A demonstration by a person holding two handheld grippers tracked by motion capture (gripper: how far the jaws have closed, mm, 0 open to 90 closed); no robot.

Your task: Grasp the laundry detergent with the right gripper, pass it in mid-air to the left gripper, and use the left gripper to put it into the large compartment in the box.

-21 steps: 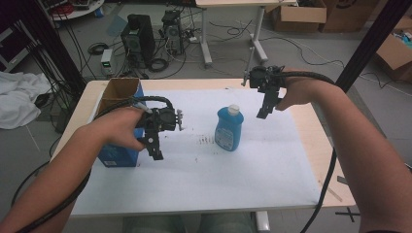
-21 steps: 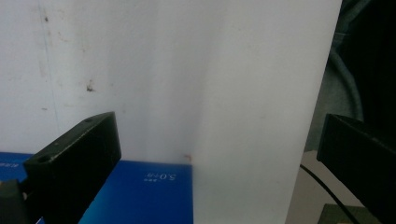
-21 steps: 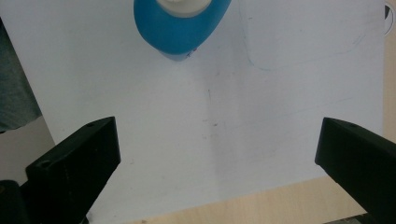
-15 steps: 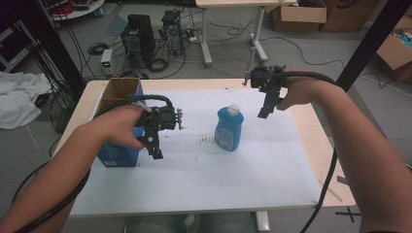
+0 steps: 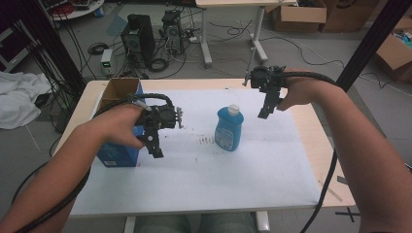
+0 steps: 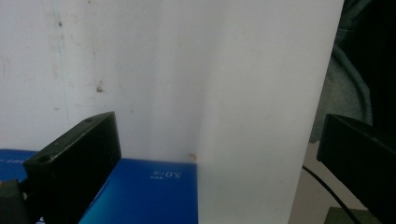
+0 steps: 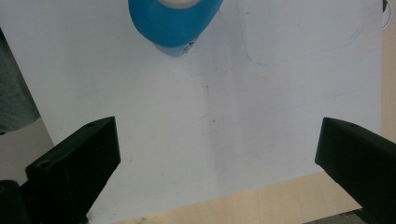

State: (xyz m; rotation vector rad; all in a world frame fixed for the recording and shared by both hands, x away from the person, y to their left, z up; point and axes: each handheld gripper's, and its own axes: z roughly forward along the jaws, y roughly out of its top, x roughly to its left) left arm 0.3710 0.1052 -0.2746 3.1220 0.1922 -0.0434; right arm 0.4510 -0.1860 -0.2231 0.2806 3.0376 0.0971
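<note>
A blue bottle (image 5: 228, 128) with a white cap stands upright near the middle of the white sheet (image 5: 209, 165); the right gripper view catches it from above as the blue bottle (image 7: 175, 21). My left gripper (image 5: 154, 145) hangs open over the sheet, pointing down, just right of a blue box (image 5: 116, 145). In its own view the left gripper (image 6: 219, 158) has wide empty jaws, with the blue box (image 6: 144, 191) below. My right gripper (image 5: 266, 110) hovers open to the right of the bottle, apart from it. The right gripper (image 7: 217, 158) holds nothing.
An open cardboard box (image 5: 119, 90) stands behind the blue box at the table's left. The wooden table (image 5: 316, 141) shows bare strips at the right and back. Computer cases, cables and cartons sit on the floor beyond the table.
</note>
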